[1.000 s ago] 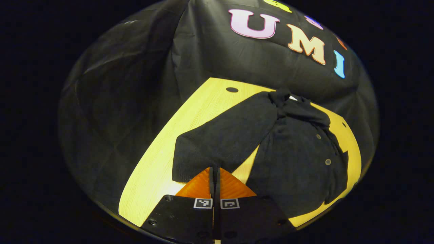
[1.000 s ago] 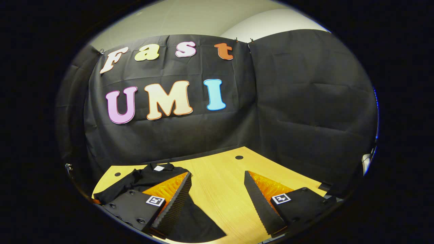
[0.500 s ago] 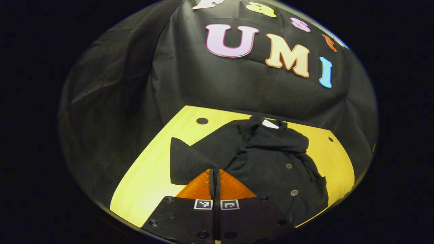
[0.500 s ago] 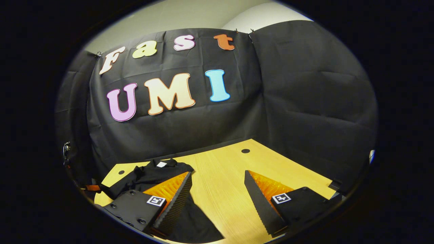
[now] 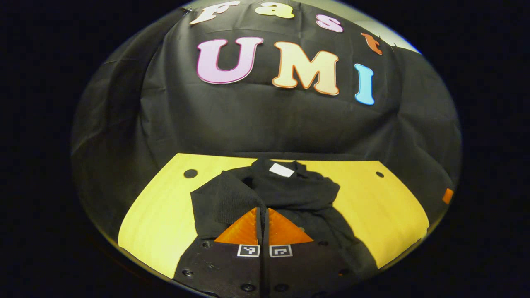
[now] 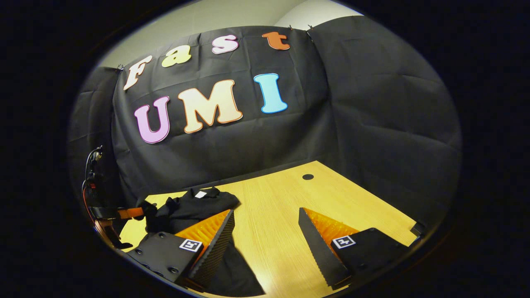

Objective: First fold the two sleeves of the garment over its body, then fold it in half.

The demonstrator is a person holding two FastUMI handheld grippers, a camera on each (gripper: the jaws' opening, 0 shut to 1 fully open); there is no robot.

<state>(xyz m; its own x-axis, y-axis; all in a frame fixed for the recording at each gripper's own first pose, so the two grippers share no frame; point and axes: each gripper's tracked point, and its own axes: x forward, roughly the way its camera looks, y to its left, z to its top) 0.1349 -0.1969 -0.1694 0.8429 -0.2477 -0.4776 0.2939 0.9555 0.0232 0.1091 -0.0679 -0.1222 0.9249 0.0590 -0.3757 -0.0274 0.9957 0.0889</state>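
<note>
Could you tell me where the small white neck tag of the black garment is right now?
In the left gripper view, the white neck tag sits at the collar of the black garment, at the far middle of the yellow wooden table, near the black cloth wall.

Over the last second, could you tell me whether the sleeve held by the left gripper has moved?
Yes. The sleeve, pinched in the left gripper, has been carried off the bare table and over the garment's body.

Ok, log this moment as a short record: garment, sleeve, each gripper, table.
garment: black, lying on the table, collar tag toward the wall
sleeve: lifted, pinched in the left gripper, carried over the body
left gripper: shut on the sleeve
right gripper: open, above the table beside the garment, holding nothing
table: light wood, small dark holes near the far corners
</note>
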